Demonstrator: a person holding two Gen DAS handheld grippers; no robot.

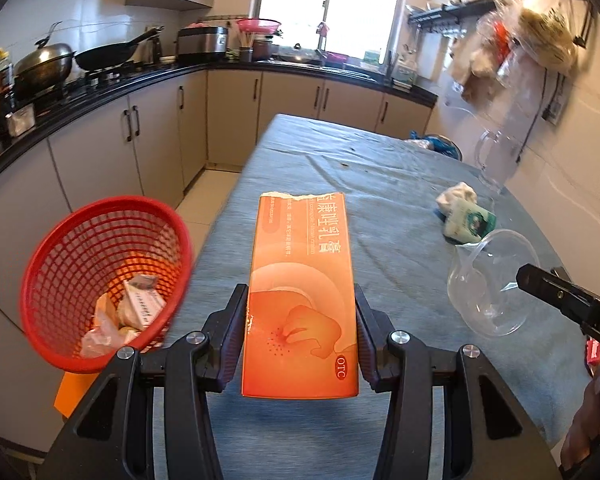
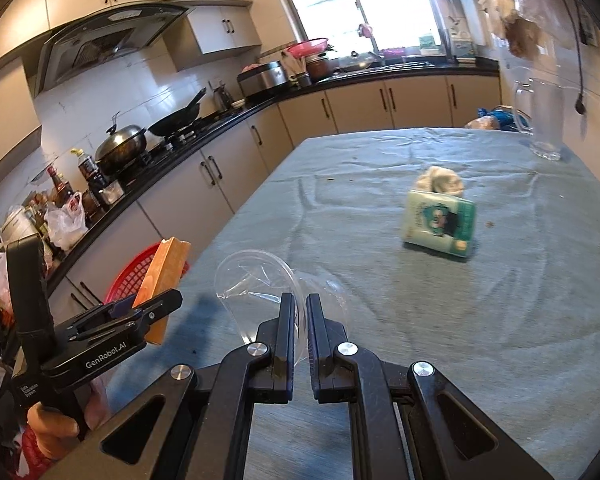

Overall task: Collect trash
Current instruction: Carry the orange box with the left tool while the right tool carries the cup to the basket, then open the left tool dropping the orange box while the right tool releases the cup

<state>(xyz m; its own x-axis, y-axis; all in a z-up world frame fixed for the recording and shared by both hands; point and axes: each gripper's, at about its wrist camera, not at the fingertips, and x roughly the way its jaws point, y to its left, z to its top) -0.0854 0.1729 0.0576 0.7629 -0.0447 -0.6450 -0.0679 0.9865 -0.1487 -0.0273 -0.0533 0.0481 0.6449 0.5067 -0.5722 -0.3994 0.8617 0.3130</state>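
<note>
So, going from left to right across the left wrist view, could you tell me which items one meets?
Red basket → orange box held in the left gripper → clear plastic cup → right gripper.

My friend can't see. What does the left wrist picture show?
The left gripper holds an orange box above a blue-covered table, beside a red basket with trash in it. On the right, the right gripper pinches a clear plastic cup.

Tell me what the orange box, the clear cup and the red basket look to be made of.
Orange box: printed paperboard, slightly glossy; its far end is torn ragged and pale.
Clear cup: thin transparent plastic, probably; it shows creases and glare.
Red basket: moulded plastic lattice, judging by its even grid and smooth rim.
</note>
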